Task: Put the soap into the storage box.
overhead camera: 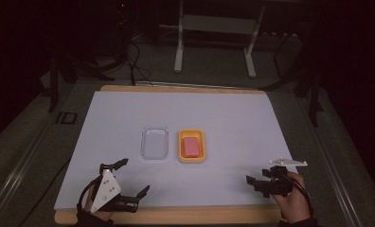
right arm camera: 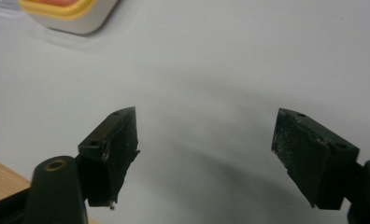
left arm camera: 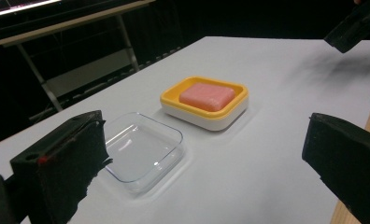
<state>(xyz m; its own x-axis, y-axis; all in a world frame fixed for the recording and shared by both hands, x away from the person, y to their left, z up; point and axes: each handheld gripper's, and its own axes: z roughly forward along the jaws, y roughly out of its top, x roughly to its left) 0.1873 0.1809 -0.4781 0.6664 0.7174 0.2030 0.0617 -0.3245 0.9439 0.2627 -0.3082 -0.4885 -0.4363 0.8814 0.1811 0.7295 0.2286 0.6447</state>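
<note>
Both claws stand open and hold nothing. Left claw (overhead camera: 134,176) rests at the near left edge of the counter (overhead camera: 223,118); right claw (overhead camera: 261,176) hovers low at the near right. Between and beyond them, the clear tray (overhead camera: 155,143) sits just beside the yellow soap dish (overhead camera: 192,146), which carries a pink soap bar (overhead camera: 191,147).

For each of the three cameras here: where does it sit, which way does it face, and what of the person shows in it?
High view: above the near table edge, looking forward and down on the clear lid and soap dish; both hands, left gripper, right gripper.
Left gripper view: low, between its open jaws, facing lid, dish, soap; the other gripper's tip at top right.
Right gripper view: tilted down between open jaws at the white sheet; dish corner.
Shared: the dish, all three.
</note>
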